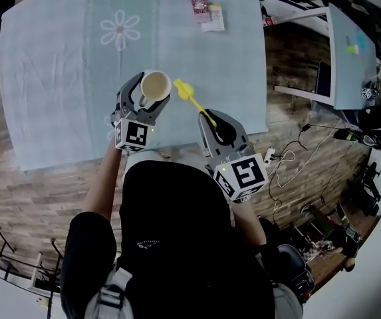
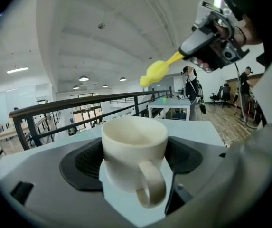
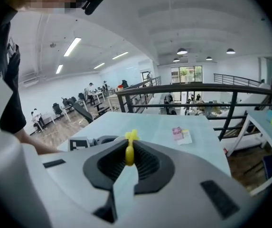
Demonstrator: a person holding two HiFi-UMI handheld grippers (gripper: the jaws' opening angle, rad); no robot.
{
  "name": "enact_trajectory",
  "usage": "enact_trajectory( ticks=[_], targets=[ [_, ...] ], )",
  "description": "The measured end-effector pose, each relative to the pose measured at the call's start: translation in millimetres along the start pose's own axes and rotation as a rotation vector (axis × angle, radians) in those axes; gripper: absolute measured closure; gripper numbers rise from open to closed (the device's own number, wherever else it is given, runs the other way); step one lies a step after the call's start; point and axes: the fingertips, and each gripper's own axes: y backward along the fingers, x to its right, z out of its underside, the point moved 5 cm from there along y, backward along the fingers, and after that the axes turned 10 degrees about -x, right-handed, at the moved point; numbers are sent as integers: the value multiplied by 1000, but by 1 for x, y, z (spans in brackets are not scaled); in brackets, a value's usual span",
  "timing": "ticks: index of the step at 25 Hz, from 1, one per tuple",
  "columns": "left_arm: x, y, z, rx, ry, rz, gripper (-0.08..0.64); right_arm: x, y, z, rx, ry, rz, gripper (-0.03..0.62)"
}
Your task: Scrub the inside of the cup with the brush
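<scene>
Left tool [image 1: 151, 93] tight around one cream cup [image 2: 135, 141], right tool [image 3: 128, 156] tight on one yellow brush [image 1: 190, 99].

Head view steeply down on left gripper [image 1: 151, 93], right gripper [image 1: 211, 119], table [image 1: 50, 78], left gripper view close on its clamped cup [image 2: 134, 146], right gripper view along its clamped brush [image 3: 129, 152], each catching the other gripper.

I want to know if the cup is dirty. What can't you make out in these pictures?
- The cup, its inside bottom: in the left gripper view its own rim hides it; in the head view it is too small to tell any dirt.
- The brush, its handle end: in the right gripper view the jaws cover it.
- The packets: in the head view the print is too small to read.
</scene>
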Motion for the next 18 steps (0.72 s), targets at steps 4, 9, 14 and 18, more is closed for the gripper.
enact_trajectory(
  ticks=[4, 9, 14, 18],
  targets=[
    [-3, 31, 1, -37, -117, -4, 169, -24, -8, -6, -115, 71, -91, 554],
    [-9, 62, 4, -55, -178, -10, 169, -58, -29, -4, -230, 166, -153, 554],
    [0, 89, -3, -67, -248, -1, 169, -97, -44, -7, -282, 258, -184, 554],
    [14, 99, -9, -78, -286, 27, 169, -114, -53, -10, -325, 356, -172, 554]
  ],
)
